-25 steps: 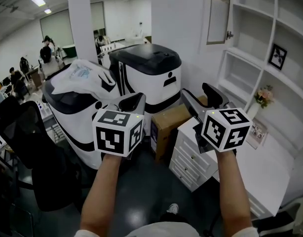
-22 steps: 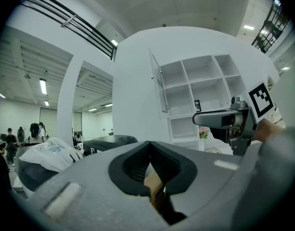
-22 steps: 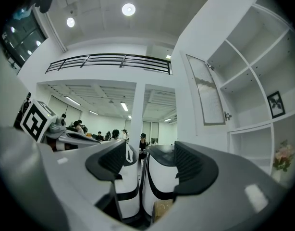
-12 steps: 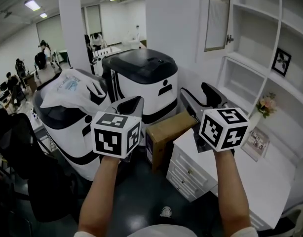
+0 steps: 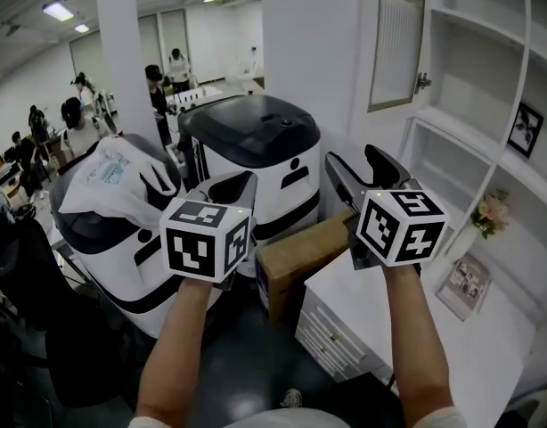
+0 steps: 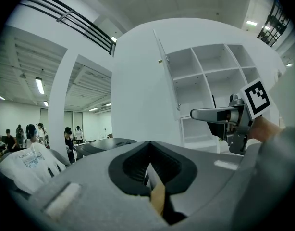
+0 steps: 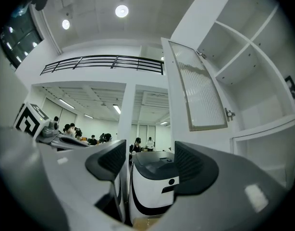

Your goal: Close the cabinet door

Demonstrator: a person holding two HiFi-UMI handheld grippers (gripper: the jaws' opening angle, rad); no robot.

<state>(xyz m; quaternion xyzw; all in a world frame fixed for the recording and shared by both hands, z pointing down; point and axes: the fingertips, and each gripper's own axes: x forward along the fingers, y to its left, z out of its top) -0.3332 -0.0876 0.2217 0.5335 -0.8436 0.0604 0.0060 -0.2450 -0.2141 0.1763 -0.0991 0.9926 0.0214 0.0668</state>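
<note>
The cabinet door (image 5: 396, 43), white-framed with a ribbed glass panel, stands swung open from the white shelf unit (image 5: 469, 87) at the upper right. A small knob (image 5: 422, 82) shows on its edge nearest the shelves.

The right hand-held gripper (image 5: 354, 160) is held up below and in front of the door, well apart from it. Its jaws are spread, with nothing between them but the room beyond. The left hand-held gripper (image 5: 236, 185) is level with it and to its left, farther from the door. Its jaws are drawn together and hold nothing.

Under the right arm is a white surface (image 5: 371, 301) with drawers in its front. A cardboard box (image 5: 300, 250) sits just beside the surface. Beyond the box stand two rounded white and black machines (image 5: 256, 145), and a plastic bag (image 5: 109, 172) lies on the left one. A framed picture (image 5: 526, 129) and some flowers (image 5: 492, 210) sit on the shelves to the right. People (image 5: 77, 119) stand in the far room on the left.
</note>
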